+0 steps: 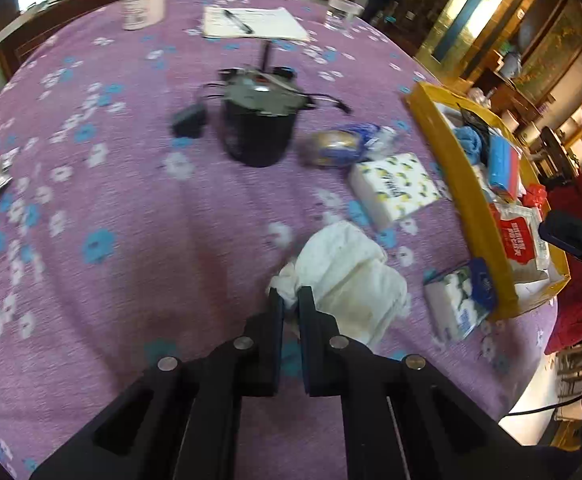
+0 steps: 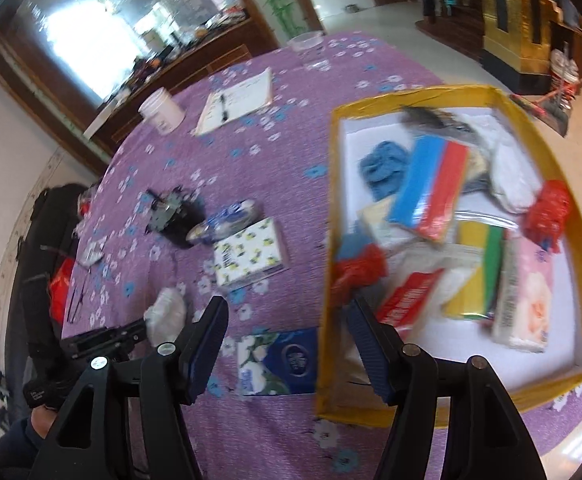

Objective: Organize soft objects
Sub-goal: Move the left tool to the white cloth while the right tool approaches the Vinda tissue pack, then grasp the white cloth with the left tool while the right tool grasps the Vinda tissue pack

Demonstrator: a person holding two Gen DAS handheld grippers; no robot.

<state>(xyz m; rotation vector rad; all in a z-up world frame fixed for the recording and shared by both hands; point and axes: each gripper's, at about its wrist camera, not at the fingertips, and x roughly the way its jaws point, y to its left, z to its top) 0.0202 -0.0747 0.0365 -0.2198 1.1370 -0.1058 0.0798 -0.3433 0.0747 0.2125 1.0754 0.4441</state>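
Cloth [image 1: 347, 280] sits pinched at its corner in my left gripper [image 1: 290, 300], lower middle of frame. Yellow box [image 2: 547, 148] at right already holds many packs — three tissue packs wait on the purple tablecloth [image 1: 131, 200]. My right gripper [image 2: 287, 320] gapes wide, empty.

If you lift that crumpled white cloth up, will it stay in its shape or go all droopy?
Probably droopy: the white cloth lies in soft, rumpled folds, and the left gripper pinches only one corner. It looks thin, so likely light. It shouldn't roll.
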